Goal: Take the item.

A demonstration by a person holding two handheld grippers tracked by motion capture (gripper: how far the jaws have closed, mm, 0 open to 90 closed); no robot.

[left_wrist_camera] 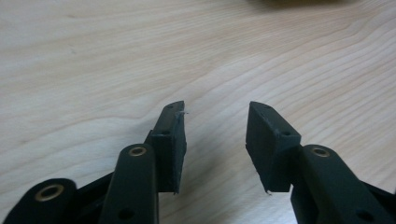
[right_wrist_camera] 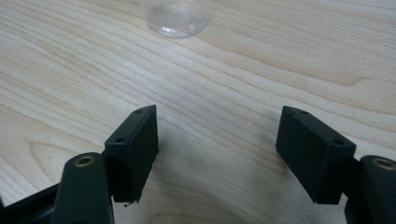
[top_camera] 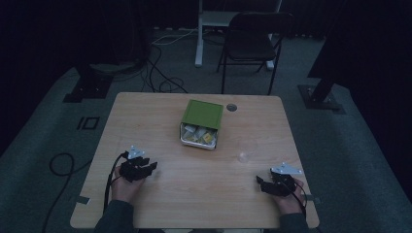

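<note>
Wooden table (top_camera: 160,189) holds our 2 grippers near its front edge: left gripper (left_wrist_camera: 215,135) and right gripper (right_wrist_camera: 217,149), both gaping with nothing between them. We see a green box (top_camera: 202,124) mid-table (packets inside) and a clear glass (top_camera: 247,150) just right of it.

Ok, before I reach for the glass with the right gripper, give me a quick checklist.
1. Right gripper open: ok, jaws wide apart, nothing between them.
2. Left gripper open and empty: ok.
3. Glass upright on the table: ok, it appears to stand upright.
4. Path from right gripper to glass clear: ok, bare wood between them.
5. Glass apart from the green box: ok, a gap shows.
6. Glass empty: cannot tell, too dim.
</note>
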